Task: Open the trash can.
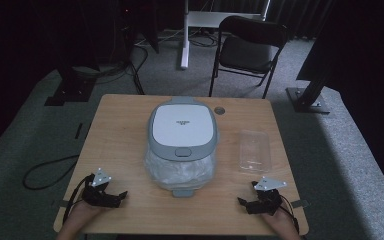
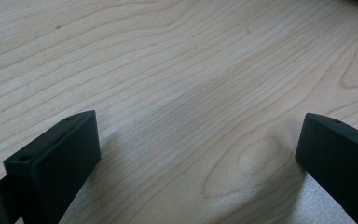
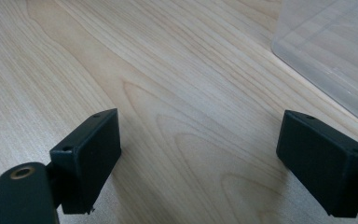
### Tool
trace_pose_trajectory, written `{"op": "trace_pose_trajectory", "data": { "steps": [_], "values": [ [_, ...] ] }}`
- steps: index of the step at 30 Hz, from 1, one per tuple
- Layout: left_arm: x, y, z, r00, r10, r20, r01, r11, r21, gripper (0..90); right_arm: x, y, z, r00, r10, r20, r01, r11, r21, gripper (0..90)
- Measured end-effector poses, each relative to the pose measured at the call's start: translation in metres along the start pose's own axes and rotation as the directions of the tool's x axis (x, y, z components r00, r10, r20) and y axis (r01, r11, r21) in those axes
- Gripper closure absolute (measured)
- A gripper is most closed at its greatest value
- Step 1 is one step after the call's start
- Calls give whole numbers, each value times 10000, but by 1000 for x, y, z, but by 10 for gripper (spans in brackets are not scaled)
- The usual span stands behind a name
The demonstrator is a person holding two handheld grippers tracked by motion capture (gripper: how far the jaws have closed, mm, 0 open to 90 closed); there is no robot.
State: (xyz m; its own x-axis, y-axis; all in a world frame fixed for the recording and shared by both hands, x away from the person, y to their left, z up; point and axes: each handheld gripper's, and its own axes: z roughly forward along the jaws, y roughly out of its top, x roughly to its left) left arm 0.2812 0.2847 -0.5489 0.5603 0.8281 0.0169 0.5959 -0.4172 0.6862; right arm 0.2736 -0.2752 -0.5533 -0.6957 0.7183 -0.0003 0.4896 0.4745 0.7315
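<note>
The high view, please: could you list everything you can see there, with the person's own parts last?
Table: one, light wood, centre.
Cooker: one, grey with a white lid, shut, mid-table.
Plastic wrap: one, clear and crinkled, around the cooker's near side.
Container: one, clear plastic, empty, right of the cooker.
Chair: one, black, folding, behind the table.
Stand: one, white, left of the chair.
Cable: one, black, on the grey carpet, left of the table.
Left hand-held gripper: one, black, grey plate on top, open, near left edge of the table.
Right hand-held gripper: one, black, grey plate on top, open, near right edge.
Hands: two, at the bottom, one behind each gripper.
</note>
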Motion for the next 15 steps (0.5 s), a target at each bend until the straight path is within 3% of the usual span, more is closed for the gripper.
{"op": "trace_pose_trajectory", "data": {
  "steps": [15],
  "values": [
    [0, -1, -2, 10000, -19, -3, 19, 10000, 67, 7, 0, 0, 0, 10000, 28, 32, -28, 10000, 9, 131]
  ]
}}
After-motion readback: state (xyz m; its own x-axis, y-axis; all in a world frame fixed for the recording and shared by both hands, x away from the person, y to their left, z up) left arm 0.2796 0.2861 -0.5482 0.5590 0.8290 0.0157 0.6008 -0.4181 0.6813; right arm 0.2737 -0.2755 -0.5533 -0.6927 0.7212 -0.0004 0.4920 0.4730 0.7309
